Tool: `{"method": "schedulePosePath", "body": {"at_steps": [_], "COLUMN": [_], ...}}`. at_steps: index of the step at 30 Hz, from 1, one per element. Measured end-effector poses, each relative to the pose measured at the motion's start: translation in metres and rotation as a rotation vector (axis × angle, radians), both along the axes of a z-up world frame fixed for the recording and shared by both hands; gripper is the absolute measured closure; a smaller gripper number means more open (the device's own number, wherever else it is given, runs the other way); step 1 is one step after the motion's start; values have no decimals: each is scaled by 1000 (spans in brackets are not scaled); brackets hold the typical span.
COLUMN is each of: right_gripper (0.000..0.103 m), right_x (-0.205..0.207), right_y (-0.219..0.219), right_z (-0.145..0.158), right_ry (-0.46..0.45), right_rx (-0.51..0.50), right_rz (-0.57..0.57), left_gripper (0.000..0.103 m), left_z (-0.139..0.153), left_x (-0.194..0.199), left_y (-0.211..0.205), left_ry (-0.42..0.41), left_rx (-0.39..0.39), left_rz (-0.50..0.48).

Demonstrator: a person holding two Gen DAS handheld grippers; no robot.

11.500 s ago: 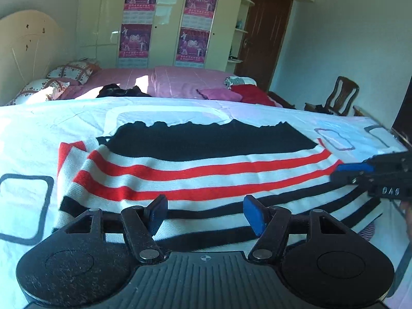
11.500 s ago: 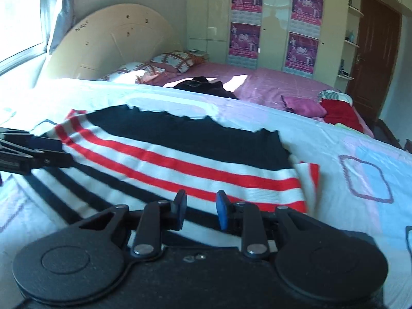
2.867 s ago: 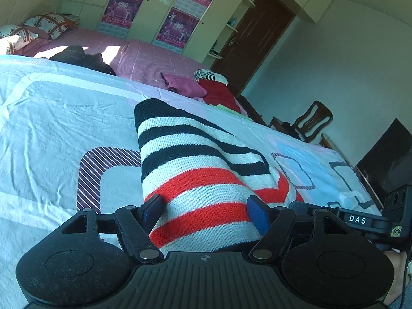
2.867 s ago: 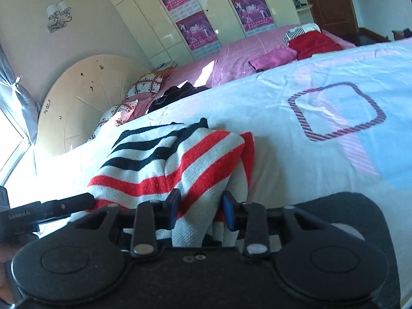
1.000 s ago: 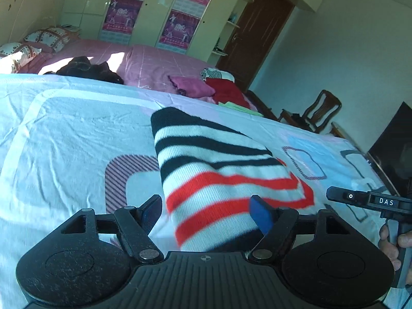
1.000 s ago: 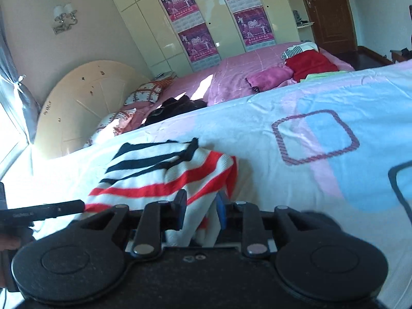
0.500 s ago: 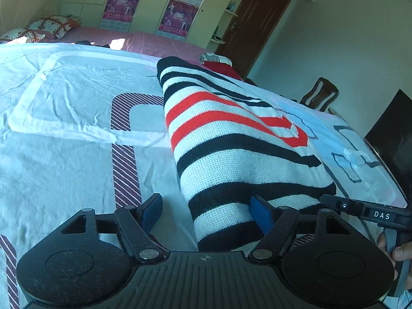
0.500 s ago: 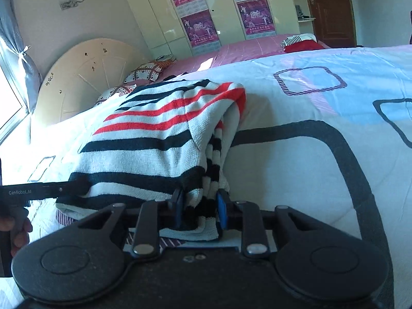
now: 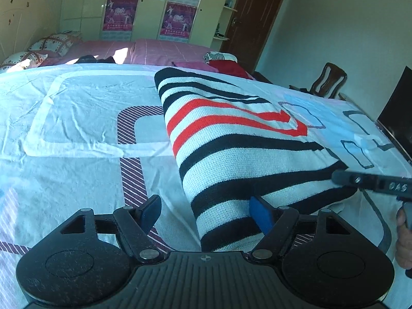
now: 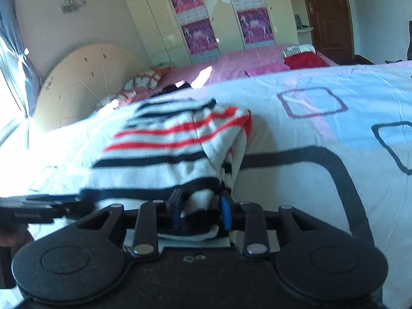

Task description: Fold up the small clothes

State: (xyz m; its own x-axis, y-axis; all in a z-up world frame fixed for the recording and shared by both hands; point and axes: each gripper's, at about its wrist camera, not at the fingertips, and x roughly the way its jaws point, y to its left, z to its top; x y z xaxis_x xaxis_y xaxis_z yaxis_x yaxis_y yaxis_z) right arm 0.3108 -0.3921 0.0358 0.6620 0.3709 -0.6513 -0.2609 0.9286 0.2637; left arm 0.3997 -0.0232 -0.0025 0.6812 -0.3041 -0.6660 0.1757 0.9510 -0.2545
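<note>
A black, white and red striped sweater (image 9: pixel 239 139) lies folded on the patterned bedsheet (image 9: pixel 77 118). My left gripper (image 9: pixel 206 212) is open wide at the sweater's near corner. The fabric edge lies between its blue pads (image 9: pixel 260 213), and the left pad stands off the cloth. In the right wrist view, the sweater (image 10: pixel 164 149) reaches down to my right gripper (image 10: pixel 200 209). Its jaws are opening, with the bunched near edge still filling the gap between them. The right gripper (image 9: pixel 370 182) also shows at the sweater's right side, and the left gripper (image 10: pixel 51 209) at its left.
A pink bed (image 9: pixel 144 49) with pillows (image 9: pixel 54 42) and loose clothes (image 9: pixel 226 64) stands behind. Beyond it are cream wardrobes with posters (image 9: pixel 118 13) and a brown door (image 9: pixel 252 13). A wooden chair (image 9: pixel 327 79) and a dark screen (image 9: pixel 396 113) stand at the right.
Both grippers came toward the near edge and down, and the sweater now lies flatter and closer. The right pads have spread slightly on the fabric. The left gripper stayed open.
</note>
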Motion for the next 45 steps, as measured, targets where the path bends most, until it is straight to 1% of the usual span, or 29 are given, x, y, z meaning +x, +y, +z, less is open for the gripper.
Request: {"method": "schedulePosePath", "body": {"at_steps": [1,2,4,8,10,11,13,15,18,23,24,25,26,27,28,31,36,37,39,42,45], "right_gripper": [69,68,67,67,55,54,54,54,54,53,51,43,40,38,37,33,32,32,37,37,37], "right_x": [2,2,1,0,1,3,5,4,11,44,53,60,67,73,79,85,101,106,116,128,136], "right_y": [2,2,0,4,3,1,-6,-15,-26,-21,-20,-21,-24,-27,-32,-45,-64,-64,-59,-48,-40], "right_z": [-8,-12,-14,-12,-12,-11,-5,4,9,7,4,1,-3,-8,-14,-27,-49,-50,-52,-51,-51], "right_ry": [21,16,24,26,29,38,50,23,15,22,36,55,80,109,149,214,275,285,292,293,282], "right_rx": [-27,-20,-10,-34,-51,-48,-10,53,136,172,179,192,217,245,272,343,533,554,551,533,522], "right_rz": [-10,-18,-30,-33,-43,-43,-50,-59,-80,-55,-61,-69,-74,-77,-82,-41,20,36,63,117,166], "left_gripper": [28,28,28,26,25,25,25,25,26,26,26,26,26,25,25,25,26,26,27,27,27], "left_z": [-2,-3,-6,-10,-9,-7,-1,3,4,-1,-4,-6,-10,-16,-22,-36,-52,-54,-54,-55,-57], "left_x": [0,0,-1,0,0,-1,0,2,14,48,55,64,73,81,87,96,113,117,124,132,138], "left_y": [1,1,3,7,9,10,15,24,41,47,46,45,43,39,38,44,55,56,52,44,39], "left_ry": [6,8,9,12,18,18,2,-10,1,45,58,72,99,147,179,232,279,281,280,272,259], "left_rx": [-7,-11,-21,-42,-51,-59,-66,-97,-208,-371,-391,-401,-398,-382,-388,-483,-619,-626,-620,-611,-617], "left_rz": [1,5,6,7,9,9,15,19,34,25,26,27,18,8,3,-8,-56,-66,-83,-96,-104]}}
